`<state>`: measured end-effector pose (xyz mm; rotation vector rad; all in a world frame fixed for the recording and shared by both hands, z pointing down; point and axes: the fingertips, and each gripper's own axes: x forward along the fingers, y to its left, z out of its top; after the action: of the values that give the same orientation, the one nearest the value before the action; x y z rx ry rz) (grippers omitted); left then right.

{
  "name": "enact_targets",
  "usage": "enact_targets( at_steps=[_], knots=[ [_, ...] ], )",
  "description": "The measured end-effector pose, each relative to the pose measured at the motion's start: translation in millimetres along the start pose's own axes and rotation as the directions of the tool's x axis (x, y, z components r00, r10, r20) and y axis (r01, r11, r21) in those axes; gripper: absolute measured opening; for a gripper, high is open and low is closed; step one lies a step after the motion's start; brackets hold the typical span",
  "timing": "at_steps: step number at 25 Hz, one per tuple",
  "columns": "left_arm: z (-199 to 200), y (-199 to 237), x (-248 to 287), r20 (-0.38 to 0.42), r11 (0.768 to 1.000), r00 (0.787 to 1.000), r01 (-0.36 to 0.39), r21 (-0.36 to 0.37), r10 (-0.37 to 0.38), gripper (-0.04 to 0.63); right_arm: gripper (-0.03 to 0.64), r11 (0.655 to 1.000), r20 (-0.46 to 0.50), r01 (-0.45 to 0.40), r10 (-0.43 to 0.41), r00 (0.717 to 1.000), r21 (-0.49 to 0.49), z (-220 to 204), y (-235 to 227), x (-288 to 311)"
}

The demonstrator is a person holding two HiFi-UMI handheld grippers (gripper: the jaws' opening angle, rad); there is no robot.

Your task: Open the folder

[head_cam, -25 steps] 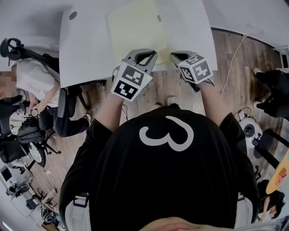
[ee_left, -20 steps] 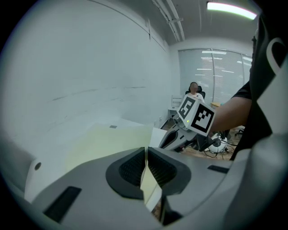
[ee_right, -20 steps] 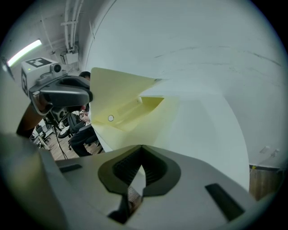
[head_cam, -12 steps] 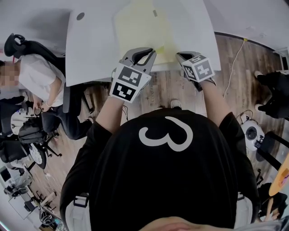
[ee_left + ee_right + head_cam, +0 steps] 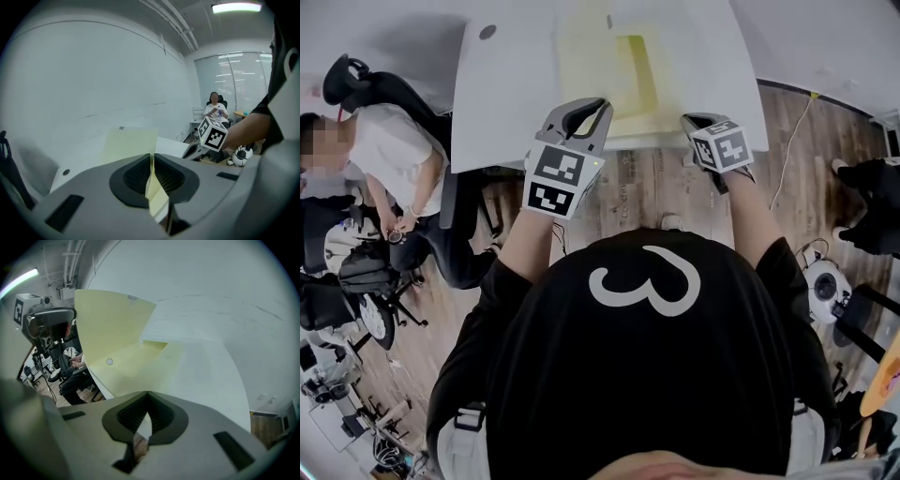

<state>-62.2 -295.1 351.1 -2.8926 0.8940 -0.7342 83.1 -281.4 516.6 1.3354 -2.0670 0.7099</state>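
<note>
Pinching the front cover, the left gripper [image 5: 152,158] has its jaws pressed together on the pale yellow sheet, which runs straight up between the pads. The folder [image 5: 595,56] lies at the top centre of the head view, on the white table [image 5: 506,94], with its cover [image 5: 131,145] raised clear of the back sheet [image 5: 136,362].

The right gripper [image 5: 147,397] sits at the table's near edge, lower right of the folder. Its jaws are closed with nothing yellow between them; only table and floor show through the gap.

The fold looks to run down the folder's left side, so I'd say the cover should swing over leftwards in an arc about that line. Pulling it towards the body looks risky, since the folder sits close to the table's edge and the back sheet could drag or slide off. Keeping the pinch on the cover alone, near its free edge, should stop a second sheet coming up too. The right gripper is well placed to press the back sheet down if it creeps.

- One folder, with one small round stud [image 5: 108,362] on its inner face.
- Two grippers.
- One table.
- One seated person [image 5: 384,159] at the left edge of the head view.
</note>
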Motion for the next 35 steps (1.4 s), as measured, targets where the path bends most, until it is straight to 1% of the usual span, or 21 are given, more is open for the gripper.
enact_targets(
  at_steps=[4, 8, 12, 17, 22, 26, 29, 31, 35],
  knots=[
    [-5, 20, -23, 0.018, 0.997, 0.997, -0.068, -0.024, 0.069, 0.032, 0.023, 1.0, 0.003, 0.014, -0.014, 1.0, 0.01, -1, 2, 1],
    [-16, 40, -44, 0.017, 0.99, 0.991, -0.132, -0.042, 0.133, 0.032, 0.023, 0.999, 0.004, 0.04, -0.04, 0.999, 0.015, -1, 4, -1],
    [-26, 57, -63, 0.015, 0.98, 0.982, -0.188, -0.072, 0.189, 0.032, 0.023, 0.998, 0.007, 0.051, -0.051, 0.999, 0.022, -3, 7, -1],
    [-43, 81, -84, 0.004, 0.961, 0.967, -0.251, -0.121, 0.253, 0.032, 0.023, 0.995, 0.001, 0.101, -0.101, 0.995, 0.01, 0, 5, -5],
    [-64, 103, -103, -0.008, 0.939, 0.957, -0.288, -0.185, 0.292, 0.032, 0.023, 0.993, 0.004, 0.119, -0.119, 0.993, 0.014, 2, 7, -5],
    [-84, 118, -114, -0.023, 0.914, 0.948, -0.313, -0.258, 0.318, 0.032, 0.023, 0.989, 0.011, 0.145, -0.146, 0.989, 0.022, 0, 7, -5],
    [-98, 129, -120, -0.026, 0.893, 0.947, -0.311, -0.326, 0.321, 0.032, 0.023, 0.987, 0.015, 0.156, -0.156, 0.988, 0.029, 1, 7, -4],
    [-105, 134, -122, -0.018, 0.883, 0.949, -0.3, -0.362, 0.315, 0.032, 0.023, 0.986, 0.015, 0.161, -0.162, 0.987, 0.032, 0, 7, -4],
    [-119, 145, -127, -0.023, 0.866, 0.947, -0.304, -0.397, 0.321, 0.032, 0.023, 0.983, 0.023, 0.18, -0.181, 0.983, 0.04, 2, 7, -5]
  ],
)
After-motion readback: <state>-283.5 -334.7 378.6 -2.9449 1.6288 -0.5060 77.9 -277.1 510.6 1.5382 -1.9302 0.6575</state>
